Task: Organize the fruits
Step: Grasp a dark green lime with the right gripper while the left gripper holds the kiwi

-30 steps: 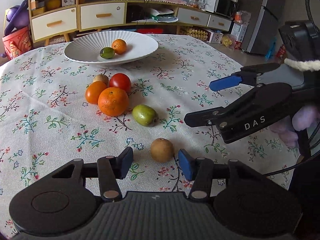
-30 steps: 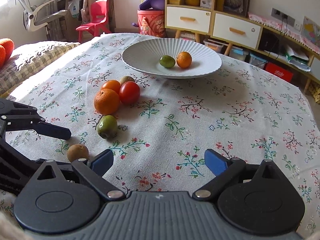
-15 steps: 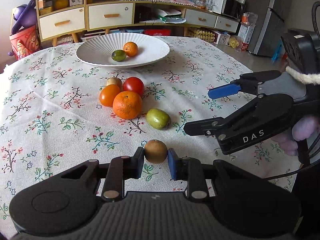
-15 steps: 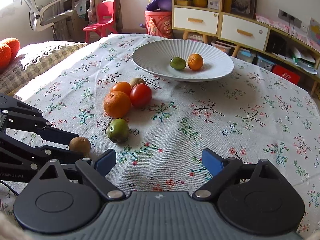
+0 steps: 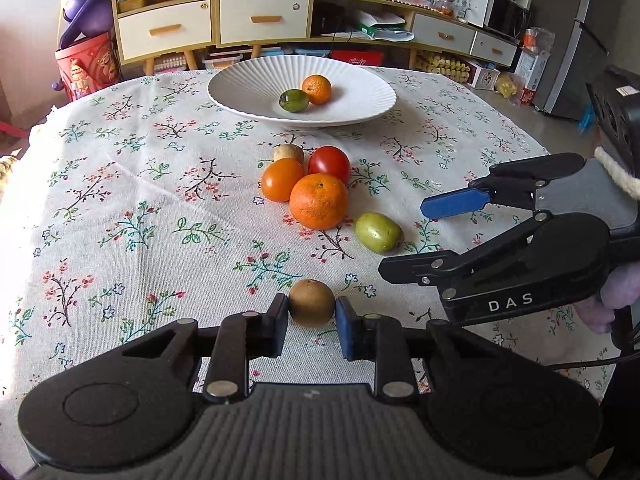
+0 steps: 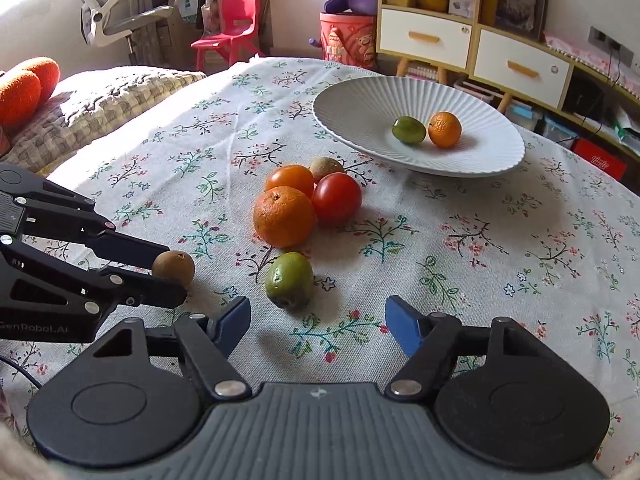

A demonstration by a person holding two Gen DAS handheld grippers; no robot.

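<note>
My left gripper (image 5: 312,314) is shut on a brown kiwi (image 5: 311,303), held just above the floral tablecloth; it also shows in the right wrist view (image 6: 173,267). My right gripper (image 6: 318,322) is open and empty, a green fruit (image 6: 289,279) just ahead of it. On the cloth lie a large orange (image 5: 318,201), an orange tomato (image 5: 281,179), a red tomato (image 5: 329,163) and a second brown kiwi (image 5: 288,153). The white ribbed plate (image 5: 360,92) at the far side holds a small orange (image 5: 317,89) and a green fruit (image 5: 294,100).
The round table's far edge lies just behind the plate. Beyond it stand cabinets with drawers (image 5: 264,20) and a red bucket (image 5: 90,66). A cushioned seat (image 6: 100,100) borders the table on the left in the right wrist view.
My left gripper closed on the brown kiwi and has lifted it slightly. The right gripper moved forward toward the green fruit and stays open.
</note>
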